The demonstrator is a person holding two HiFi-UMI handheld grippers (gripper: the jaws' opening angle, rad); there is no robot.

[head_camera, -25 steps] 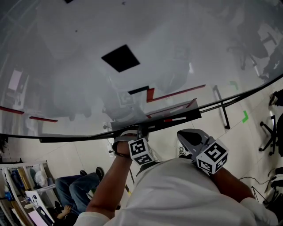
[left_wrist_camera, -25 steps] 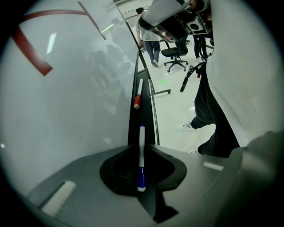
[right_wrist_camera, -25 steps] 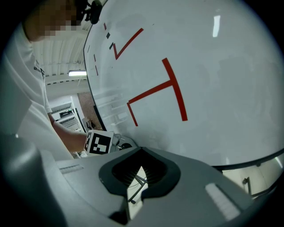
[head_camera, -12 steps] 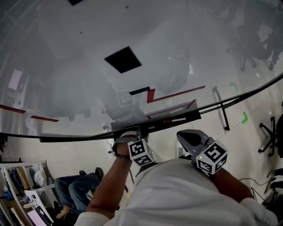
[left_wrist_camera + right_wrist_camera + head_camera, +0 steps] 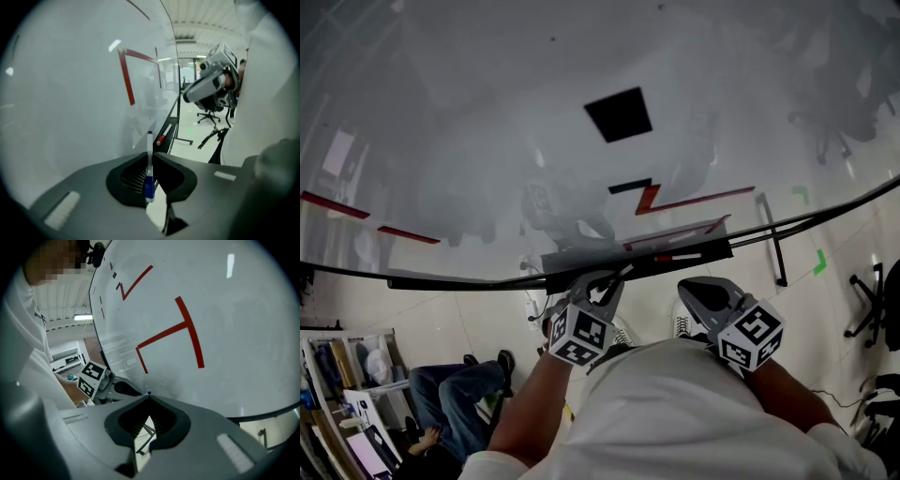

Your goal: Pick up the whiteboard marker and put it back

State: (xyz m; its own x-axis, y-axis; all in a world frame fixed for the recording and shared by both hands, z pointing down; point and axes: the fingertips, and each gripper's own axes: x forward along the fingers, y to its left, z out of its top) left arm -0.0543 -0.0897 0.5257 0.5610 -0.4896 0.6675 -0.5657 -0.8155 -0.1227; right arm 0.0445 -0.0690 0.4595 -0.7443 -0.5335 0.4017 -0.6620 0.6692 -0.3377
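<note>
Whiteboard, red marks; tiled floor; marker gripped.

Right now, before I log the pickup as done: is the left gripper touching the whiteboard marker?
Touching. The left gripper view shows the left gripper with its jaws shut on the whiteboard marker, which stands upright between them.

A dark tray runs along the lower edge of the whiteboard, and a red-capped marker lies lengthwise in it.
</note>
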